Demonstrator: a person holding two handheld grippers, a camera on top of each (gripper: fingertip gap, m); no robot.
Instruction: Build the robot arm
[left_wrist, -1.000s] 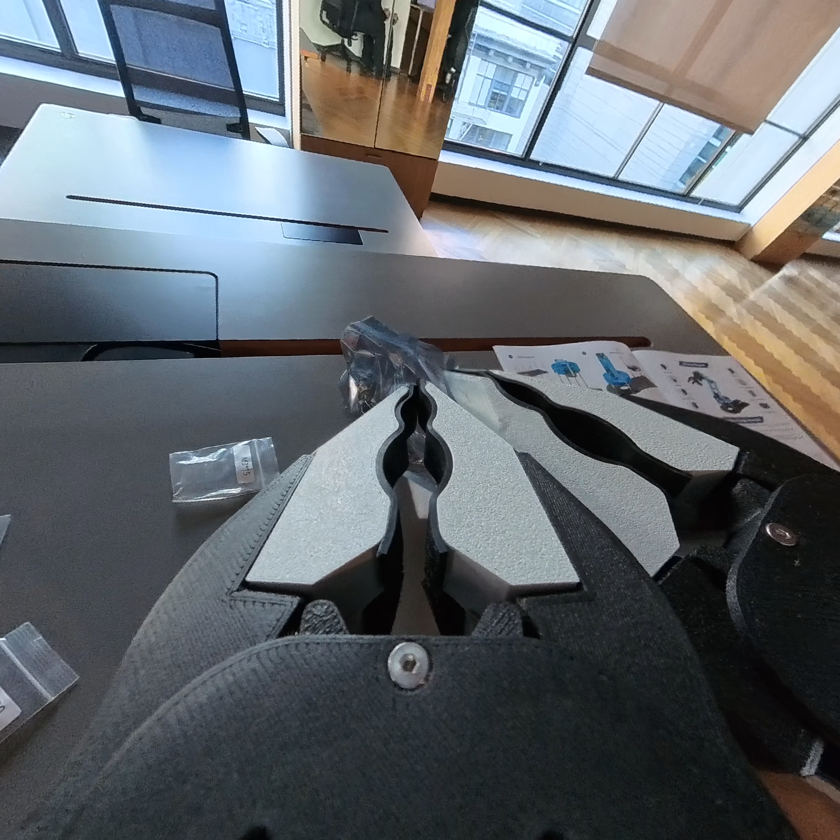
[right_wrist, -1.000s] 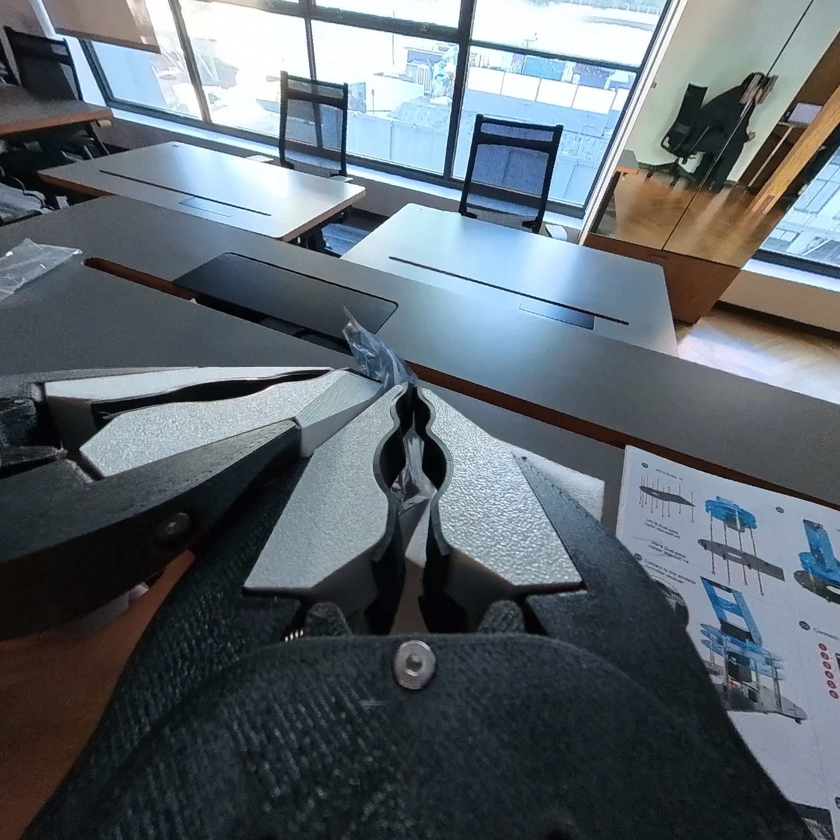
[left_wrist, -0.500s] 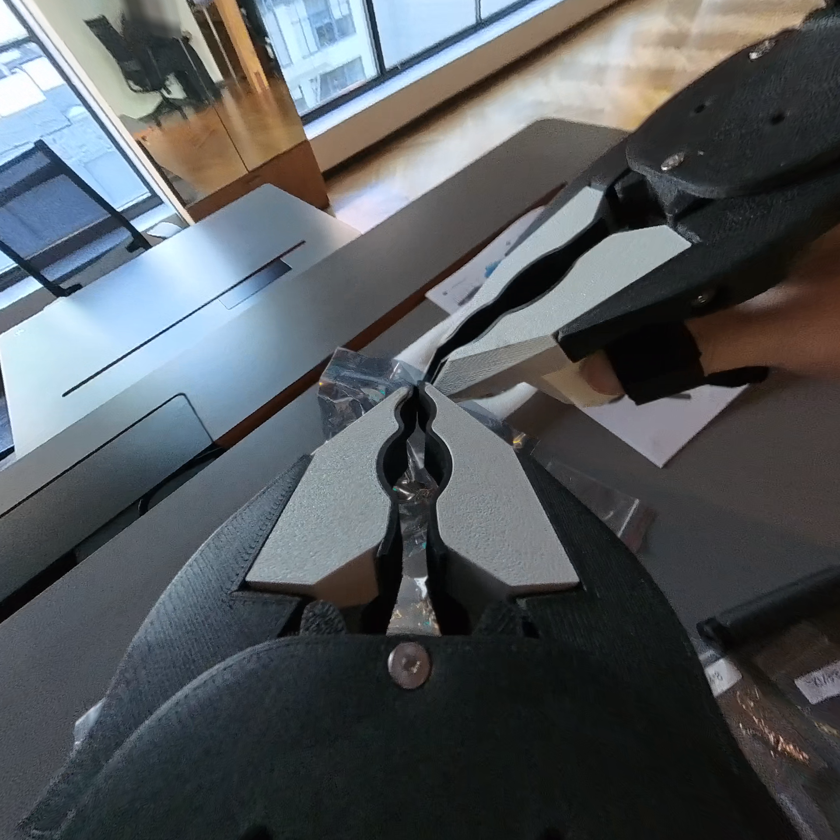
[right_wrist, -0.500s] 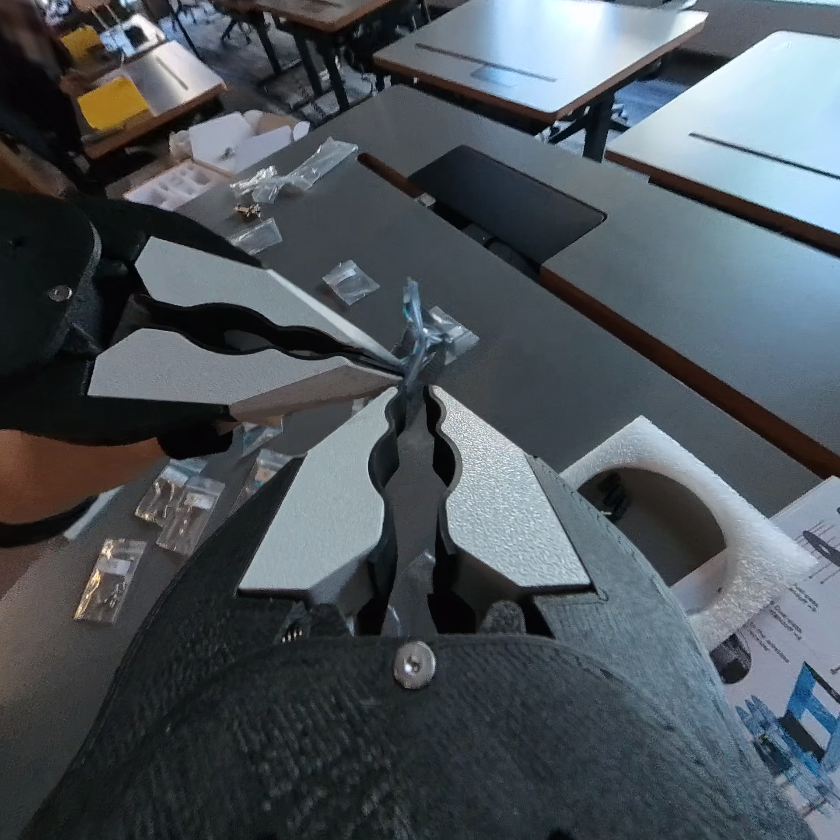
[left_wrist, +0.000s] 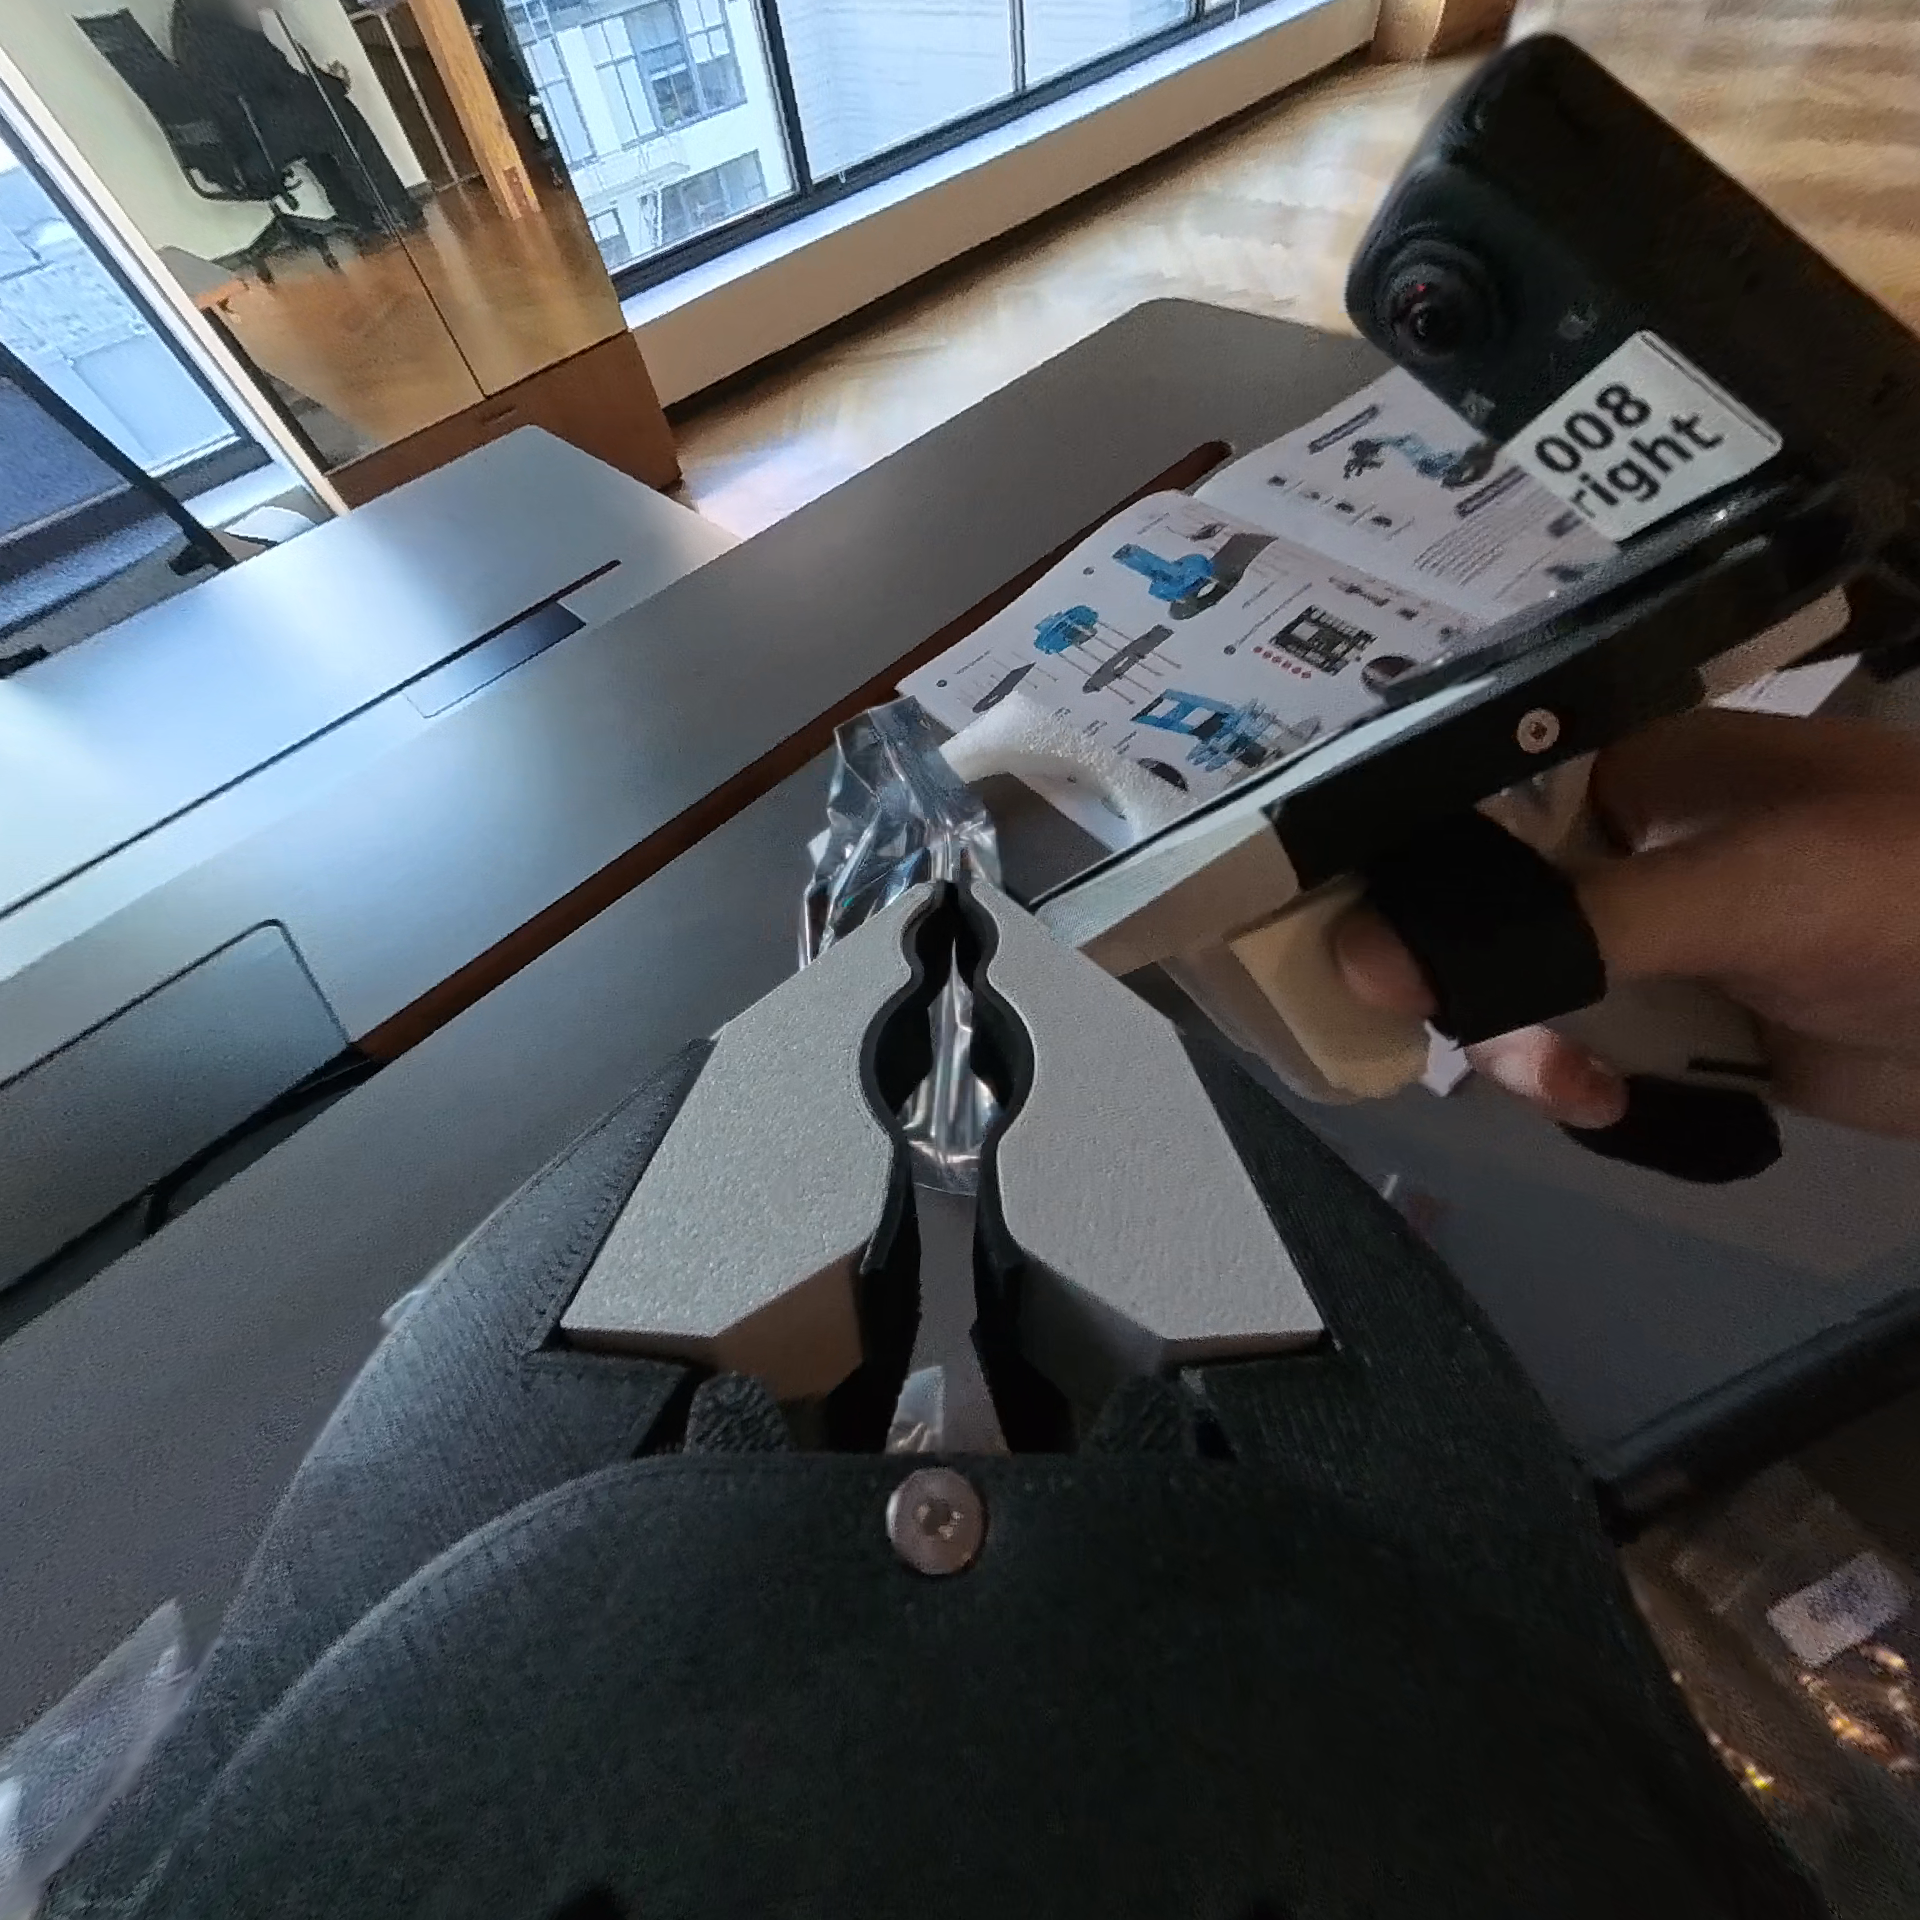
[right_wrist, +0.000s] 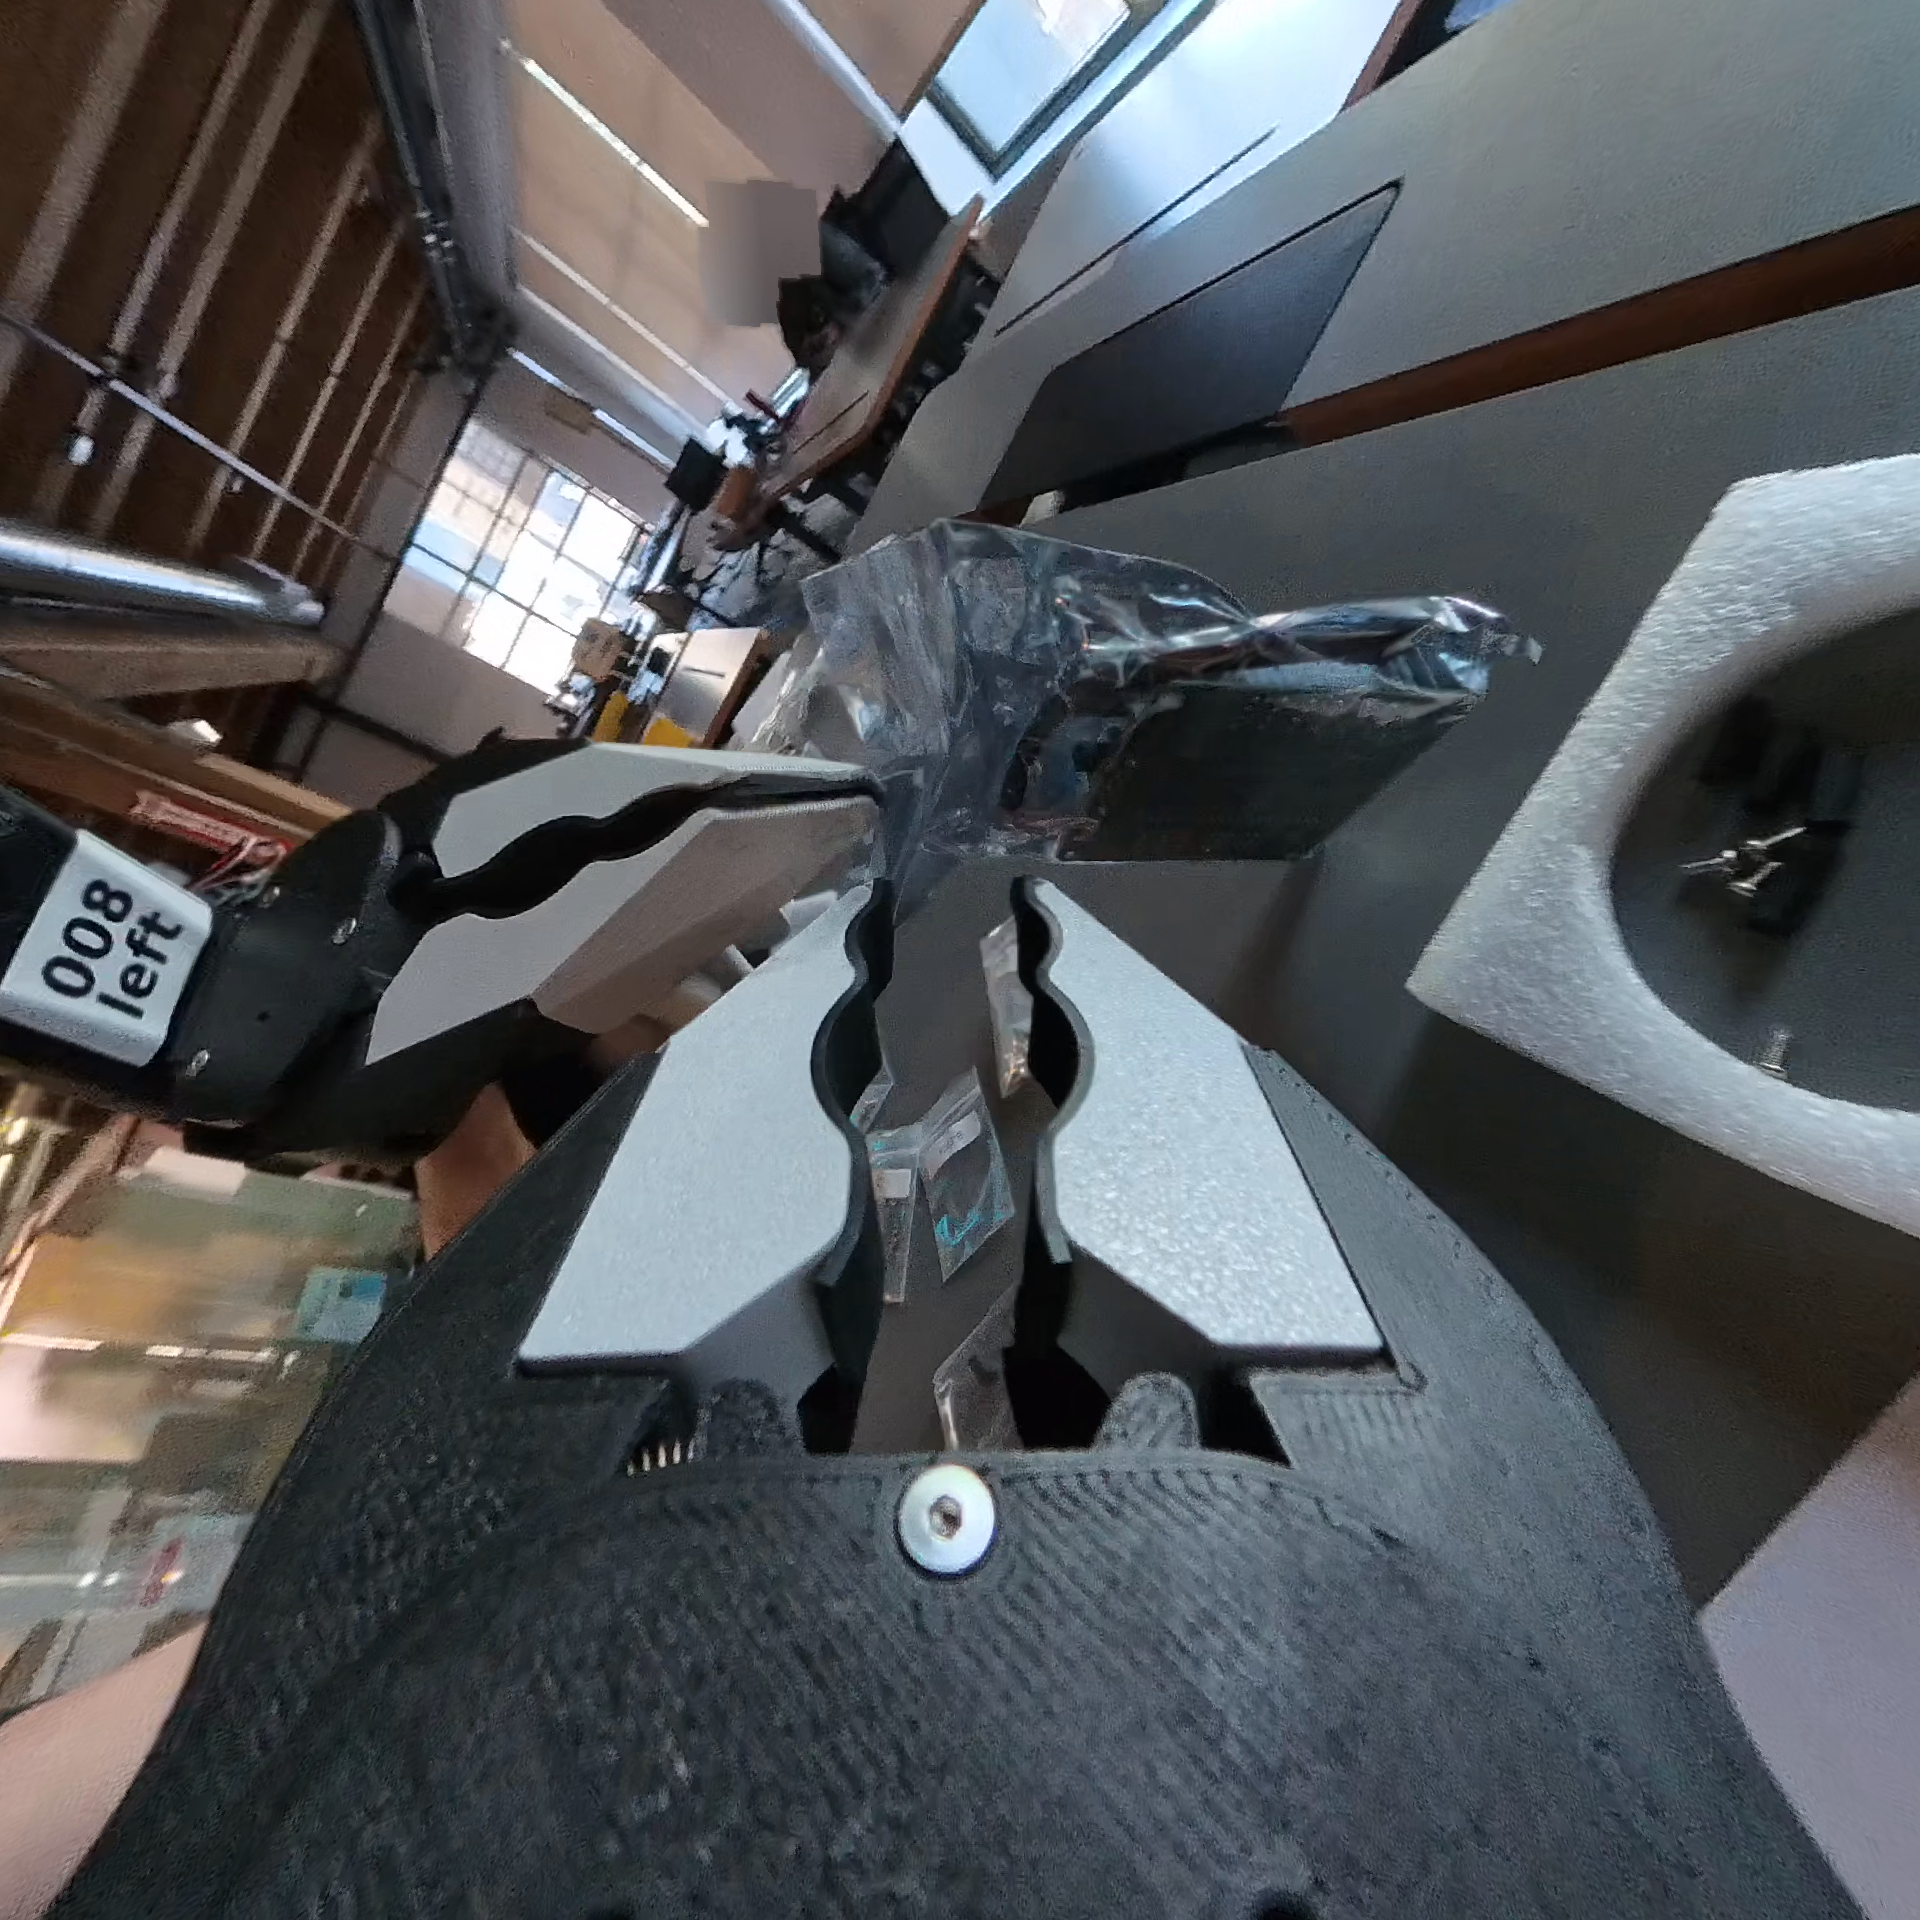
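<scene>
Released by the right claw (right_wrist: 951, 899), now apart, the crinkled silvery bag (right_wrist: 1132, 707) stays clamped in the left claw (left_wrist: 954, 904).

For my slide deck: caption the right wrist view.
Open right gripper below a clear plastic bag pinched by the left gripper, beside white foam packing.

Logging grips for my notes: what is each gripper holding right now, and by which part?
The left gripper is shut on the clear plastic bag, pinching one crumpled end of it. The right gripper is open just below the bag, holding nothing.

Crinkled clear bag (right_wrist: 1091, 686) in left tongs (left_wrist: 954, 902)
</scene>
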